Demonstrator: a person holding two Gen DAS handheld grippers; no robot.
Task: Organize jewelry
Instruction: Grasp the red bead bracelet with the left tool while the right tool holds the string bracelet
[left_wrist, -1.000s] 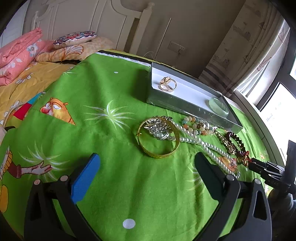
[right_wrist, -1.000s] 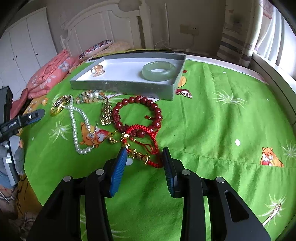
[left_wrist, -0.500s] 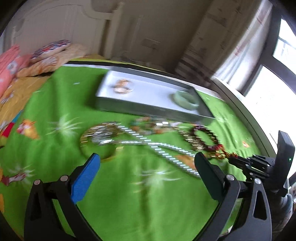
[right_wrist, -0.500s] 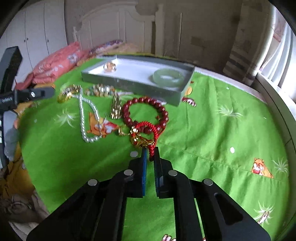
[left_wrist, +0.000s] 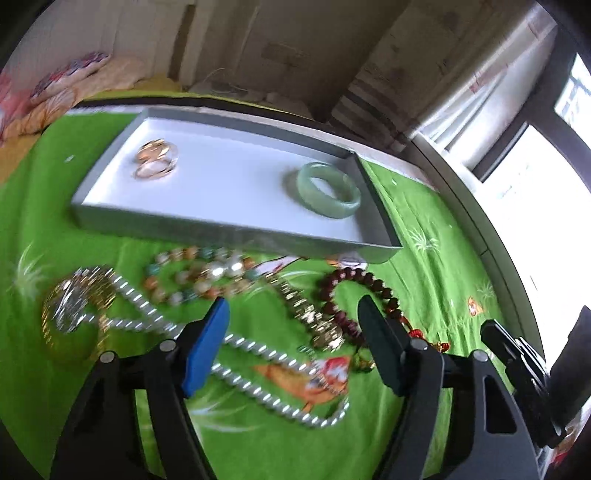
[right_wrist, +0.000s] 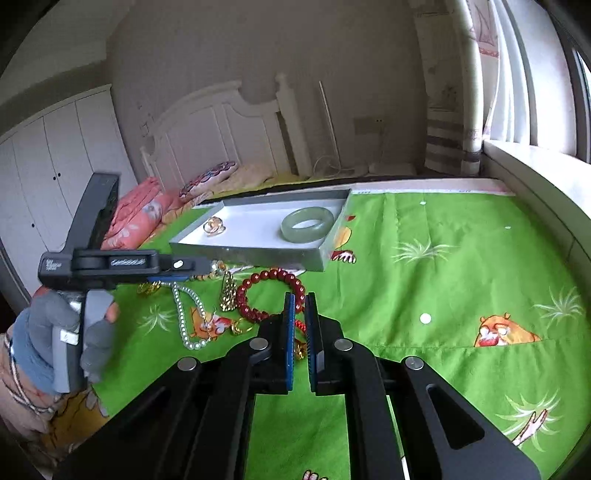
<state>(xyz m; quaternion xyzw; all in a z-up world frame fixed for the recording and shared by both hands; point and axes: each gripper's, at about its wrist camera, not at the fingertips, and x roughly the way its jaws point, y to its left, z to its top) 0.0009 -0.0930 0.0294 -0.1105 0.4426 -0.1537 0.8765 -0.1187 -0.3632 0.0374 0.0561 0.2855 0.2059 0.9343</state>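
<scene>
Now the red string bracelet (right_wrist: 300, 334) is caught.
A second ago the right gripper (right_wrist: 299, 306) stood open; now it pinches the bracelet above the green sheet (right_wrist: 443, 258). The left gripper (left_wrist: 291, 314) is closing, empty, over the pearl necklace (left_wrist: 258, 350). Next stop: the gray tray (right_wrist: 243, 254).

My work surface is a bed spread with a green cartoon-print sheet (right_wrist: 424, 280), pillows (right_wrist: 207, 177) and a pink quilt (right_wrist: 140, 218) piled at its head. On the sheet sits a shallow grey tray (left_wrist: 236, 230). Just in front of it lie a gold bangle (left_wrist: 55, 332), a pearl necklace (left_wrist: 258, 349), a multicoloured bead bracelet (left_wrist: 192, 273), a gold chain piece (left_wrist: 306, 314) and a dark red bead bracelet (right_wrist: 266, 277), close together, some touching.
</scene>
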